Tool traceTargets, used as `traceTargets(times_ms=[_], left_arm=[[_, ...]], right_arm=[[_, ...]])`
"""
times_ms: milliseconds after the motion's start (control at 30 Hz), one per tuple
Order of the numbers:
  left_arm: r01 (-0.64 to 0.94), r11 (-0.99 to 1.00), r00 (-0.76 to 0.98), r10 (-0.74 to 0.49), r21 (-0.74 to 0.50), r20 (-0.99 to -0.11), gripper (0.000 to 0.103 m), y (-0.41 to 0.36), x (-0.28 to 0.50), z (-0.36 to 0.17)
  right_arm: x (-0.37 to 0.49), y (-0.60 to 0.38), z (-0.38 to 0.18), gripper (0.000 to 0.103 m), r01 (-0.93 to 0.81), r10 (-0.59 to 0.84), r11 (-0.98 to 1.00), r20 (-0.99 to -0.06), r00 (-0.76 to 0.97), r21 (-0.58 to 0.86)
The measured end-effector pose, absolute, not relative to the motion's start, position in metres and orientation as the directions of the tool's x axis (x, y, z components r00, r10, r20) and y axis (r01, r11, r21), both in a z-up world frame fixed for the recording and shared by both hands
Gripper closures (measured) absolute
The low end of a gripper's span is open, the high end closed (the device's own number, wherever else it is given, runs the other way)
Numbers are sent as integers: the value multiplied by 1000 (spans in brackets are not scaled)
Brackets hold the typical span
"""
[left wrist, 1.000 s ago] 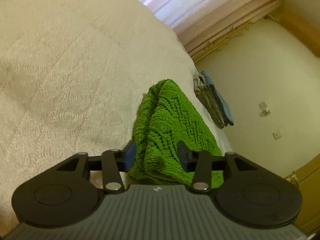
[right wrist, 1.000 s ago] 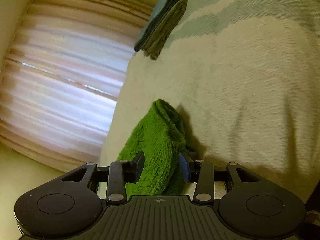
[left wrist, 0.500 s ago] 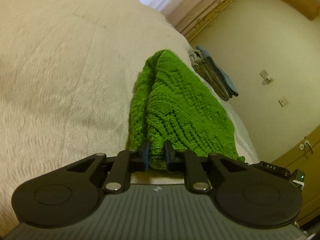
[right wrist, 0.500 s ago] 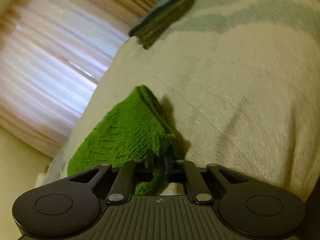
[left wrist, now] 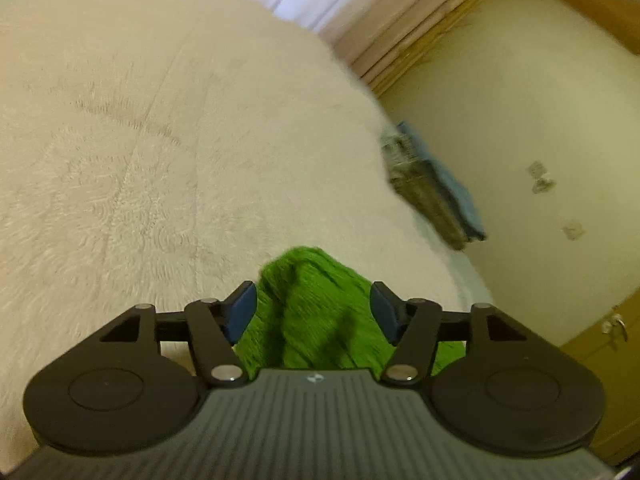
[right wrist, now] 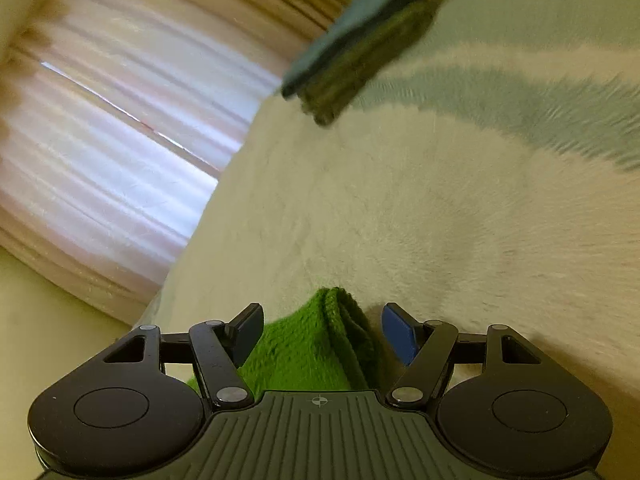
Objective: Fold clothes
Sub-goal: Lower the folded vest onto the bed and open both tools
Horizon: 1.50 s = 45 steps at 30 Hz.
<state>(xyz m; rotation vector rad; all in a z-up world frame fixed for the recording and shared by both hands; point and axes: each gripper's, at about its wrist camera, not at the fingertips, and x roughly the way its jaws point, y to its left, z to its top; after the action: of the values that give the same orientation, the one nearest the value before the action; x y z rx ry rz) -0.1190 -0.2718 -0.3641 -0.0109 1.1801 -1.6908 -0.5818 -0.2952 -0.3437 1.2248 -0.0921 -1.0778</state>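
No brand name or readable writing shows in either view; the only mark is a small emblem on the ribbed grey body of each tool, a tiny bow-tie shape on the left one and a crosshair circle on the right one.

One green knitted garment (left wrist: pixel 316 312) lies bunched on the bed (left wrist: pixel 120 140), which is covered by a cream textured bedspread. In the left wrist view the left tongs (left wrist: pixel 313 312) stand wide open, their two blue-padded fingers on either side of the green knit with a gap on both sides, gripping nothing. In the right wrist view the right tongs (right wrist: pixel 323 332) are likewise spread wide, with a folded ridge of the same green garment (right wrist: pixel 316 344) lying between the two fingers and free of both pads.

One stack of folded clothes (left wrist: pixel 432 192) sits at the far edge of the bed, well apart from the green garment; two pieces can be counted in it, an olive-grey one underneath and a blue one on top, though motion blur hides any more. The same stack (right wrist: pixel 356 52) appears in the right wrist view, near a pale blue-grey wavy band on the bedspread.

Pale curtains (right wrist: pixel 100 120) hang beyond the bed. On the cream wall (left wrist: pixel 520 100) there are two small blurred fittings, and a yellow-brown cabinet door (left wrist: pixel 616 344) with one metal handle shows at the right edge.
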Motion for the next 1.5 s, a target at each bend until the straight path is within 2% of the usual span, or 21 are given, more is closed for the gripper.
traceTargets(times_ms=[67,100,133,267,467,600,633,667,700,800,900,967,1033,1100,1167,1367,1500], left_arm=[[682,23,-503,-711,-731,-492,59,-285,-118,-374],[663,30,-518,-703,-748,-487,80,-292,-117,-379],[643,37,-534,-694,-765,-483,91,-299,-117,-384],[664,-18,-511,-741,-748,-436,94,-303,-112,-384],[777,-46,-438,-755,-628,-488,94,-293,-138,-397],[776,-46,-437,-758,-629,-484,91,-279,-130,-393],[777,-42,-435,-758,-628,-487,90,-277,-127,-391],[796,-51,-422,-761,-603,-492,89,-275,-132,-385],[815,-60,-408,-765,-577,-497,88,-273,-138,-378],[864,-84,-368,-778,-496,-510,88,-268,-153,-358],[906,-106,-327,-791,-410,-518,88,-262,-168,-339],[930,-121,-299,-798,-347,-523,88,-258,-179,-327],[960,-155,-264,-786,-235,-560,89,-265,-205,-334],[983,-143,-186,-764,-119,-618,93,-278,-218,-361],[986,-142,-163,-771,-84,-616,96,-286,-216,-379],[994,-100,-108,-803,-46,-586,98,-262,-208,-358],[983,-65,-153,-803,-170,-576,98,-212,-198,-340]], right_arm=[[-576,-311,-353,36,591,-666,-72,-479,571,803],[-573,-317,-356,47,583,-654,-68,-477,587,810],[-571,-318,-357,82,593,-653,-52,-476,588,803],[-563,-306,-351,88,635,-692,41,-436,575,772],[-548,-300,-365,88,753,-724,-14,-526,446,658],[-537,-300,-351,84,810,-715,13,-561,417,586],[-535,-299,-346,69,826,-710,18,-574,407,563],[-534,-296,-340,47,845,-721,8,-582,375,535],[-534,-291,-333,45,864,-738,-9,-586,333,503],[-531,-269,-309,45,899,-808,22,-521,274,438],[-509,-261,-294,45,919,-817,129,-486,311,373],[-486,-263,-298,45,935,-796,199,-508,330,295],[-464,-269,-315,45,945,-760,240,-563,324,220],[-448,-275,-333,45,951,-737,269,-603,305,152],[-447,-277,-345,45,956,-740,270,-611,282,115],[-471,-238,-309,45,970,-794,205,-557,243,130],[-486,-190,-298,45,957,-805,241,-518,290,161]])
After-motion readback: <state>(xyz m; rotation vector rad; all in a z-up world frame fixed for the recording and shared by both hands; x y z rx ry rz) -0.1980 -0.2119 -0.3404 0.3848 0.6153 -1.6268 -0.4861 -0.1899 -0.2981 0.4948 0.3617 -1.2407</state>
